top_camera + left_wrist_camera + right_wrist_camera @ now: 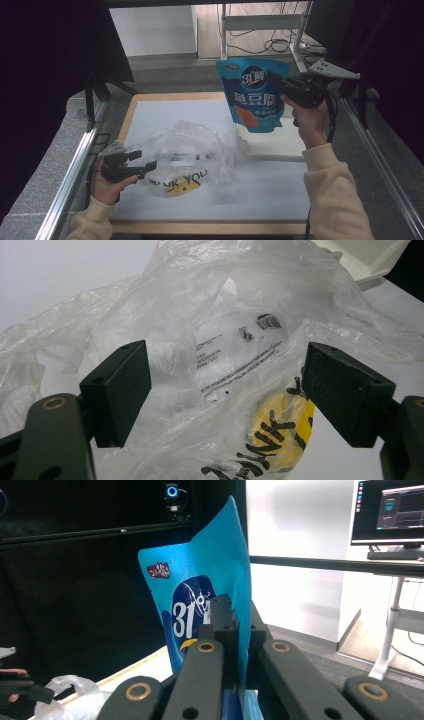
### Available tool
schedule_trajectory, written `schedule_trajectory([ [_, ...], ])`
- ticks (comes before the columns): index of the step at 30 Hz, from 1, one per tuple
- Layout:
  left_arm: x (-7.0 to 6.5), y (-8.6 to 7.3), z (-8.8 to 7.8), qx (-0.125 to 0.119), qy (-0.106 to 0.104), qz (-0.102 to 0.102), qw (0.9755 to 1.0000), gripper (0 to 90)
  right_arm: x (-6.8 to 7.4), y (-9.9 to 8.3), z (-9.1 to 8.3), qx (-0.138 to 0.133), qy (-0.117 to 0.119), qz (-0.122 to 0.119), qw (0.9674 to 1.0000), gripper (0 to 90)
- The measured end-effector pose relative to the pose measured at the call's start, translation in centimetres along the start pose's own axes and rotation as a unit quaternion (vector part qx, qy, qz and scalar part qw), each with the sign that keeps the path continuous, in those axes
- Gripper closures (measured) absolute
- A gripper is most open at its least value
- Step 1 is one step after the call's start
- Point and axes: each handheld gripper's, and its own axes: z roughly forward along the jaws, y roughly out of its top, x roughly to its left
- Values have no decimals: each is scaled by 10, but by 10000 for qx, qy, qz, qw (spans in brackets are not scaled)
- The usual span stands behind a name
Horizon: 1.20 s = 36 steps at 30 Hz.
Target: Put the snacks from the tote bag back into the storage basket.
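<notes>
Pouch, blue, printed, held in air above far right part of tabletop, over pale flat box. Right tongs clamped on pouch's upper right edge, jaws pressed together with film between. Left tongs spread apart at near left, jaws either side of crumpled clear plastic bag lying mid-tabletop; contact with bag unclear.

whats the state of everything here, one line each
blue pouch: lifted off the table, upright, pinched at its edge
right gripper: shut on the blue pouch
left gripper: open, jaws either side of the plastic bag
plastic bag: crumpled, lying on the table, mouth loose
white box: resting on the table behind the bag
</notes>
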Motion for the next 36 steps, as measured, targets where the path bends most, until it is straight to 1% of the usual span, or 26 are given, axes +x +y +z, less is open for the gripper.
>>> schedule_trajectory([
  [3, 1, 0, -1, -26, 6, -6, 10000, 199, -6, -1, -3, -15, -96, 14, 10000, 891],
  [6, 1, 0, -2, -40, 8, -33, 10000, 200, -9, -1, -5, -31, -137, 18, 9999, 891],
  [8, 1, 1, -2, -49, 8, -19, 10000, 200, -13, -2, -6, -1, -186, 81, 9998, 891],
  [11, 1, 0, -2, -43, 10, -35, 10000, 200, -17, -4, -6, 30, -219, 68, 9997, 891],
  [13, 1, 0, -1, -41, 1, -43, 10000, 200, -19, -7, -6, 61, -243, 104, 9996, 891],
  [18, 3, 1, -4, -42, 27, -23, 10000, 200, -29, -19, -3, 167, -348, 223, 9990, 891],
  [20, 3, 1, -4, -50, 32, -46, 10000, 200, -31, -22, -1, 211, -365, 226, 9989, 891],
  [24, 2, 1, -3, -30, 32, -24, 10000, 200, -36, -28, 2, 264, -400, 266, 9985, 891],
  [29, 3, 1, -4, -31, 35, -35, 10000, 200, -39, -33, 5, 306, -423, 306, 9982, 891],
  [33, 4, 1, -5, -68, 35, -45, 10000, 201, -42, -37, 9, 410, -450, 309, 9977, 890],
  [36, 4, 1, -5, -67, 38, -43, 10000, 201, -43, -39, 10, 416, -454, 304, 9976, 890],
])
